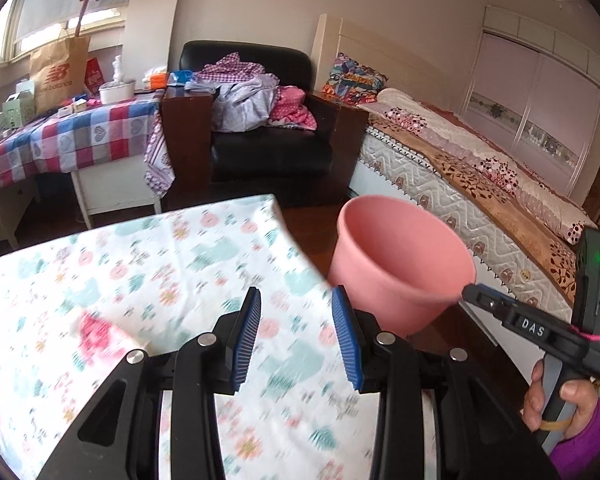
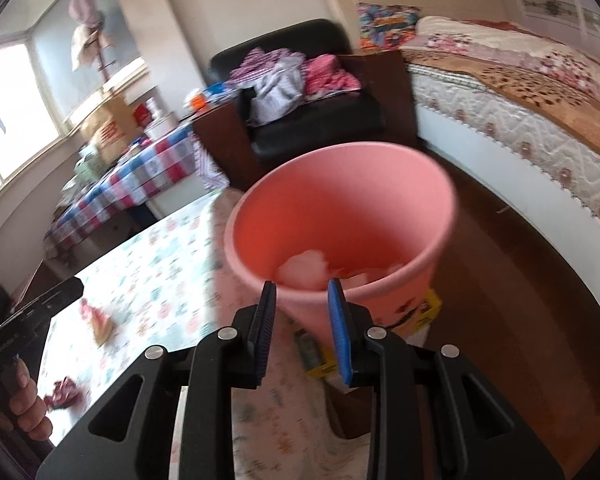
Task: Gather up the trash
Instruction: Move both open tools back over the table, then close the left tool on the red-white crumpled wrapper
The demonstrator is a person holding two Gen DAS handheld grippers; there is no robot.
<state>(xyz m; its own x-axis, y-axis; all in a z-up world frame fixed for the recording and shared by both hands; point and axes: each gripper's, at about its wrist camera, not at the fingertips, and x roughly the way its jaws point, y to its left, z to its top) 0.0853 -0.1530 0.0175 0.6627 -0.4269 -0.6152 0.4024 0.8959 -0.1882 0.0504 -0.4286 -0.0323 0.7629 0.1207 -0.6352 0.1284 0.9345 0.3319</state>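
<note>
the pink bin (image 2: 340, 216) is gripped at its near rim by the right tool (image 2: 302, 332), beyond the worktop (image 1: 140, 280) edge at 2 o'clock. the left tool (image 1: 296, 336) is spread, nothing between. blurred scraps (image 2: 100, 320) are seen on the floral cloth; white lumps (image 2: 304, 268) inside are indistinct. an armchair (image 1: 268, 140) and bed (image 1: 460, 168) lie at 12.

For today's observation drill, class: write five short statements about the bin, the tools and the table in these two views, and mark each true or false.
1. The right tool grips the pink bin by its rim. True.
2. The left tool holds a scrap. False: nothing lies between its fingers.
3. The bin is empty. False: pale crumpled scraps lie inside.
4. Scraps remain on the floral tablecloth. True: a pinkish piece and a dark red one.
5. The armchair is bare. False: clothes are heaped on it.
</note>
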